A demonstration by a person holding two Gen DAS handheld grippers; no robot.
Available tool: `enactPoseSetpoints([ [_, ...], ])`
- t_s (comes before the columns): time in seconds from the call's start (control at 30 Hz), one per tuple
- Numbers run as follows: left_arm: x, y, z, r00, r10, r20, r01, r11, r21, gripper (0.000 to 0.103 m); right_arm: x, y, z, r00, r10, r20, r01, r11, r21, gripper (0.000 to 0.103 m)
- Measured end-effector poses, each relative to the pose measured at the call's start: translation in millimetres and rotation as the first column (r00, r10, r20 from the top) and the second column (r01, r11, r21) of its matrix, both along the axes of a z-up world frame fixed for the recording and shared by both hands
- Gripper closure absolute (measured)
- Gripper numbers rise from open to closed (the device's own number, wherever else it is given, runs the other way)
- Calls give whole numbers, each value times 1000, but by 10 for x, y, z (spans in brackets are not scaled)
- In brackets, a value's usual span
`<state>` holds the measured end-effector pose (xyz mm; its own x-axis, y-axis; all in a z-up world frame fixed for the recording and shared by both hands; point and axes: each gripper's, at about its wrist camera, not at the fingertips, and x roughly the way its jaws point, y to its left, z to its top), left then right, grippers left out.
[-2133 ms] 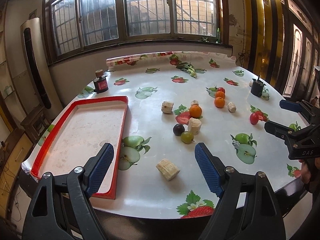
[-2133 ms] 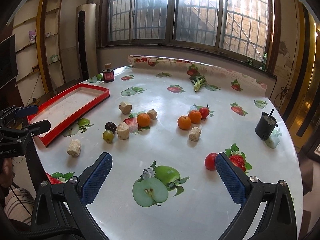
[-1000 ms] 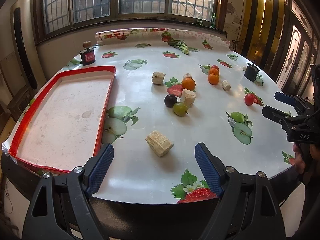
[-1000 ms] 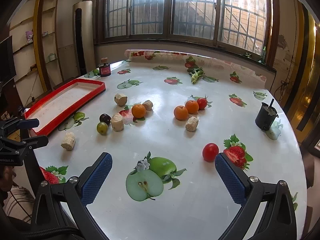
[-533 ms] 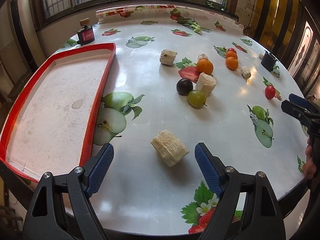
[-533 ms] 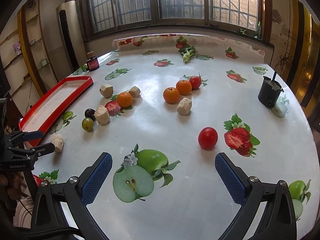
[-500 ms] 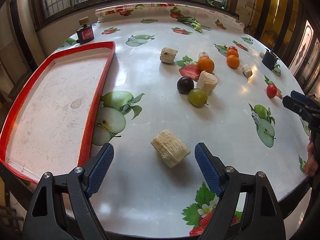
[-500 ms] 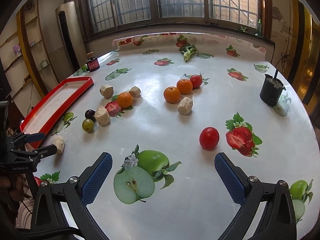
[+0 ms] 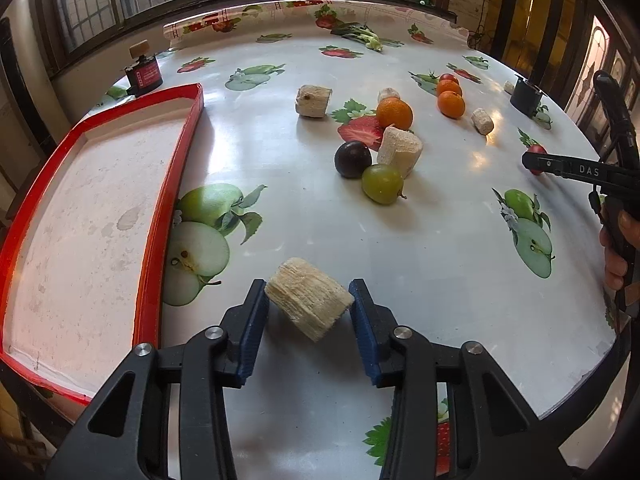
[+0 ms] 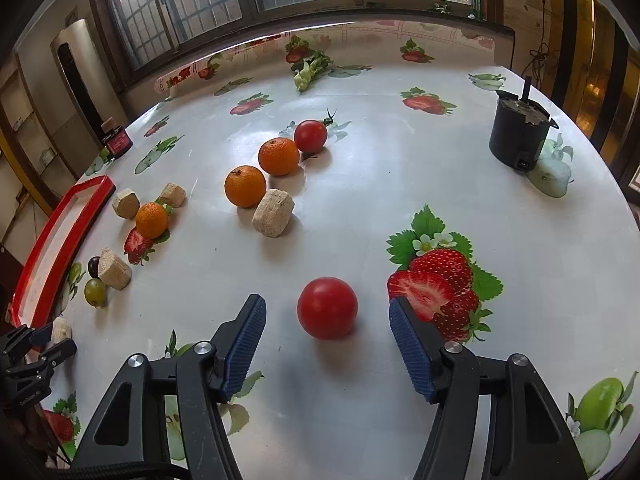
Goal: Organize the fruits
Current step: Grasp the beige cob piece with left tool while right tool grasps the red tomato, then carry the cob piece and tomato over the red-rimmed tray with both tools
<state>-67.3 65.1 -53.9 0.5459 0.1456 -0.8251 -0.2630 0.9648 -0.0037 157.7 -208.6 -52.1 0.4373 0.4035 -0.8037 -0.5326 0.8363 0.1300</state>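
My left gripper (image 9: 307,300) is shut on a beige fibrous chunk (image 9: 308,303) near the table's front edge, beside the red tray (image 9: 168,184). My right gripper (image 10: 327,320) is open, its jaws on either side of a red tomato (image 10: 327,307) without touching it. Further off lie a dark plum (image 9: 352,159), a green grape (image 9: 382,183), three oranges (image 10: 245,185) and a second tomato (image 10: 310,136). The right gripper also shows at the right of the left wrist view (image 9: 560,166).
More beige chunks (image 10: 273,212) lie among the fruit. A black pot (image 10: 518,140) stands at the far right, a small dark jar (image 9: 143,72) behind the tray. The table's edge (image 9: 580,392) runs close on the near right. The red tray holds nothing.
My left gripper has moved down onto the beige chunk and closed on it. My right gripper has moved forward and narrowed around the near tomato.
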Motion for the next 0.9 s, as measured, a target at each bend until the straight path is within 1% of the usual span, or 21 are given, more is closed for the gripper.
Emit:
enactPoseSetpoints([
  [0.03,-2,2,1,1000,-2,2,2,1000,-2,64,-11,29,-11,1000,5,7,-5,1000,-11,47],
  [0.07,-8,5,3,1000,-3,4,3,1000,-7,64,-32,56,-11,1000,15,21,-14,1000,-22,56],
  [0.1,-11,10,3,1000,-4,5,4,1000,-14,64,-53,79,-11,999,24,30,-23,999,-35,60],
  [0.13,-19,16,9,1000,-4,7,5,1000,-26,64,-73,96,-6,999,28,38,-27,999,-45,69],
  [0.17,-27,25,14,1000,-5,11,6,999,-45,64,-86,94,3,999,34,30,-33,999,-36,72],
  [0.23,-48,35,27,1000,-10,16,11,997,-81,64,-116,63,35,999,47,-9,-46,999,29,72],
  [0.27,-57,36,37,1000,-9,18,10,996,-86,64,-146,56,60,998,54,-17,-53,997,50,72],
  [0.5,-158,7,189,999,-6,51,10,997,-73,64,-466,192,253,992,126,-10,-124,987,98,72],
  [0.67,-243,30,332,997,14,74,-12,1000,-26,64,-711,381,370,981,195,1,-194,973,123,72],
  [0.9,-383,162,477,993,49,109,-48,999,-8,64,-935,650,441,962,272,4,-270,953,141,72],
])
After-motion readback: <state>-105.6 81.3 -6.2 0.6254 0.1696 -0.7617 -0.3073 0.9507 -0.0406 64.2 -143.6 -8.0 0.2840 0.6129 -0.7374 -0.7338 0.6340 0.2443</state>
